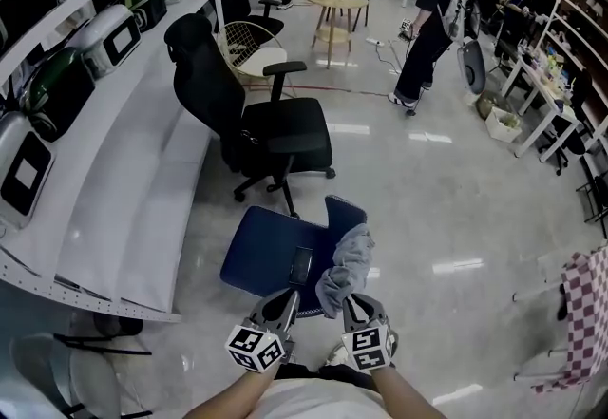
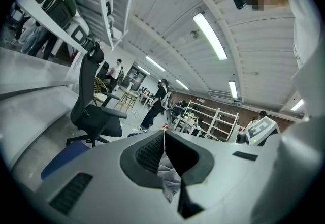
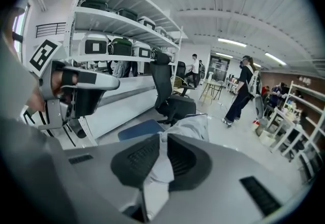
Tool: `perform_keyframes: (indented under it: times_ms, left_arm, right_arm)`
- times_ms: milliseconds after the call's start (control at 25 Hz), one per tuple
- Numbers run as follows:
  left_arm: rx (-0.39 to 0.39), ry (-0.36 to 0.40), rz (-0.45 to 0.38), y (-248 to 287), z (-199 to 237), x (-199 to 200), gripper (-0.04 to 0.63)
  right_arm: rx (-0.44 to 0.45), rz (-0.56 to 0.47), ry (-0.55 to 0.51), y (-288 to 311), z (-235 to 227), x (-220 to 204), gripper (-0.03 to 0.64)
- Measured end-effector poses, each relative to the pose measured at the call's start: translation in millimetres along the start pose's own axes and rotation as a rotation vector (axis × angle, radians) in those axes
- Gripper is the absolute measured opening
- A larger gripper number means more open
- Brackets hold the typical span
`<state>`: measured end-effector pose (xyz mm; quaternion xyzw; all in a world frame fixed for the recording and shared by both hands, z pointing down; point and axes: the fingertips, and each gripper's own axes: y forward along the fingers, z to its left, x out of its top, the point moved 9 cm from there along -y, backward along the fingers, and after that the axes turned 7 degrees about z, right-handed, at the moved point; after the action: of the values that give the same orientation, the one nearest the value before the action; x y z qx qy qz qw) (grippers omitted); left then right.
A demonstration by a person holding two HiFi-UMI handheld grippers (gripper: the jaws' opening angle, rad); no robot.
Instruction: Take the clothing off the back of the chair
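Two tools, side by side: my right hand-held gripper (image 1: pixel 353 301) clamps the grey clothing (image 1: pixel 350 260); my left hand-held gripper (image 1: pixel 285 299) is closed, with the blue chair (image 1: pixel 261 251) just ahead.

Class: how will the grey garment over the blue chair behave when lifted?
Probably floppy: the grey garment bunches in soft folds beyond the right tongs. Likely light, since a small pinch holds it. It may snag on the blue chair.
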<state>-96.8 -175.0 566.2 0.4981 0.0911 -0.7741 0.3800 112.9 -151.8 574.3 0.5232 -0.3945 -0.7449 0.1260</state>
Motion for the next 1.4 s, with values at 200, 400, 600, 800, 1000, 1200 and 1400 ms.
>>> perform_keyframes:
  times_ms: [200,400,600,800,1000,1200,1400]
  left_arm:
    - [0.006,0.005,0.003,4.7,0.1,2.6,0.014]
    - [0.022,0.008,0.001,6.9,5.2,5.8,0.014]
    - [0.042,0.013,-0.008,8.2,6.0,8.7,0.014]
    - [0.054,0.018,-0.019,10.4,7.0,15.7,0.014]
    - [0.065,0.025,-0.028,12.4,7.9,19.5,0.014]
    - [0.076,0.026,-0.036,12.4,9.7,20.3,0.014]
    - [0.087,0.025,-0.04,11.9,11.2,22.0,0.014]
  right_arm:
    - [0.014,0.023,0.007,10.1,-4.3,0.6,0.112]
    - [-0.001,0.028,0.013,21.4,-12.2,1.1,0.15]
    - [-0.002,0.042,0.003,30.8,-16.1,-1.6,0.183]
    - [-0.009,0.056,0.004,39.2,-23.4,0.3,0.202]
    - [-0.002,0.071,0.04,47.9,-31.4,-0.1,0.241]
    - [0.011,0.104,0.047,59.2,-33.2,-6.5,0.267]
    - [0.024,0.132,0.052,69.3,-38.3,-10.1,0.27]
